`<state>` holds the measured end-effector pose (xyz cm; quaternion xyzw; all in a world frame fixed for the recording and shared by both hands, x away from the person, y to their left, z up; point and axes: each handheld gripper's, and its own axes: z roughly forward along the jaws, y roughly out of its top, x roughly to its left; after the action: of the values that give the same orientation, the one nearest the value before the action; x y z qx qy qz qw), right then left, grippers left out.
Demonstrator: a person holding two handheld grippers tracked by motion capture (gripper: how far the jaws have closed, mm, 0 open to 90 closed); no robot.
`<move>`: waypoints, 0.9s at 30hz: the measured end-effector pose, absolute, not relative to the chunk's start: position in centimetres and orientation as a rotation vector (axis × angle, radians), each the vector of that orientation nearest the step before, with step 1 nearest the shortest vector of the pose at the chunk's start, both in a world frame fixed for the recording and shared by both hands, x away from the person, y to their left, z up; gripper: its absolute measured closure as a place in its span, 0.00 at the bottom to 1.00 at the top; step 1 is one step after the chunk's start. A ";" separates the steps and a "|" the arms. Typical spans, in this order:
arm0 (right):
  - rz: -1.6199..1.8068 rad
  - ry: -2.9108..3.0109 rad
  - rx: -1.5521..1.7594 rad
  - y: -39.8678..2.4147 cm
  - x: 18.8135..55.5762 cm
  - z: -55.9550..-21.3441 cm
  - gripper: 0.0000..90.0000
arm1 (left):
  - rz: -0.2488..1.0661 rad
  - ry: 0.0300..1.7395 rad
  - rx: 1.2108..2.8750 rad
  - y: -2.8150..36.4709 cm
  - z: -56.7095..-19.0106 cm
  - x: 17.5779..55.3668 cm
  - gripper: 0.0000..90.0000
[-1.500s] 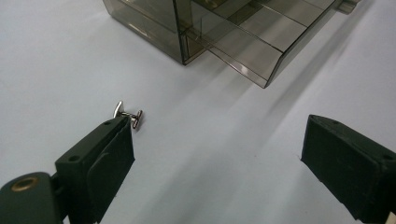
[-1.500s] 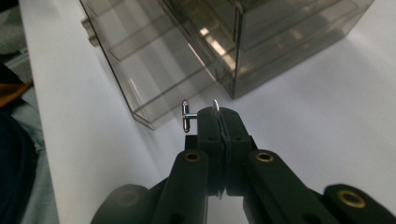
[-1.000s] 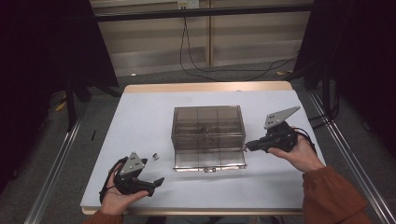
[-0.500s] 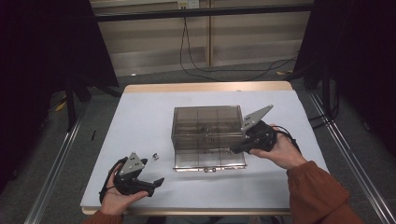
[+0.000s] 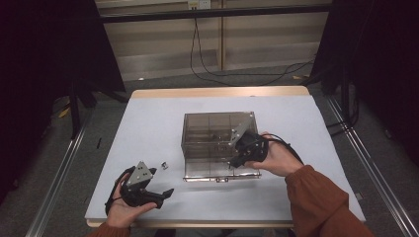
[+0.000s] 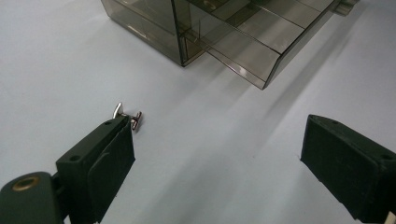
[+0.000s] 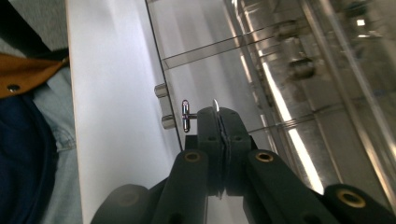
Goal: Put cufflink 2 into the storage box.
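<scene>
- Delivery of a small chrome T-headed stud with a flat tab [image 7: 186, 115] is the step in hand, as far as I can judge: the right gripper [image 7: 219, 116] is clenched on the tab, the stud's head jutting sideways past the jaw tips.
- In the high view, the right gripper [image 5: 234, 160] hangs over the right front part of the smoky see-through plastic drawer box [image 5: 212, 133], whose bottom drawer stands pulled out towards the person.
- A second chrome stud of the same kind [image 6: 128, 115] lies on the white table [image 5: 148, 123], well apart from the box and just beyond the left gripper [image 6: 217, 135].
- That gripper's jaws stand wide and released, holding nothing; one jaw tip is just beside the loose stud without gripping it.
- Next, the held stud probably needs lining up above one compartment of the open drawer, low enough not to bounce, before the jaws let go.
- The loose stud would then call for a pinch on its raised tab.
</scene>
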<state>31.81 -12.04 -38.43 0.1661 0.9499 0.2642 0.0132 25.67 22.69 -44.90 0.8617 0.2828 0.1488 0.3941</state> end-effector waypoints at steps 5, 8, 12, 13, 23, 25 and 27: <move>0.735 2.992 0.536 -10.9 31.9 -38.8 0.99 | 0.376 0.719 2.192 22.6 -44.9 25.6 0.11; 0.716 3.006 0.533 -10.5 32.2 -39.2 0.99 | 0.371 0.700 2.188 22.5 -45.0 25.6 0.10; 0.683 3.012 0.543 -10.0 32.6 -39.7 0.99 | 0.373 0.699 2.198 22.4 -45.0 25.6 0.10; 0.675 3.019 0.556 -9.9 32.7 -39.9 0.99 | 0.372 0.700 2.197 22.5 -45.0 25.6 0.10; 0.609 3.037 0.551 -8.6 33.5 -41.2 0.98 | 0.369 0.697 2.200 22.4 -45.0 25.6 0.10; 0.604 3.036 0.560 -8.5 33.6 -41.4 0.98 | 0.370 0.697 2.201 22.4 -45.0 25.6 0.10; 0.611 3.030 0.574 -8.5 33.7 -41.4 0.98 | 0.373 0.700 2.207 22.4 -45.0 25.6 0.10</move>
<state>33.70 -8.48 -41.41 0.1826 0.9638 0.1944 -0.0011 25.65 22.45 -44.96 0.8675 0.2750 0.1468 0.3877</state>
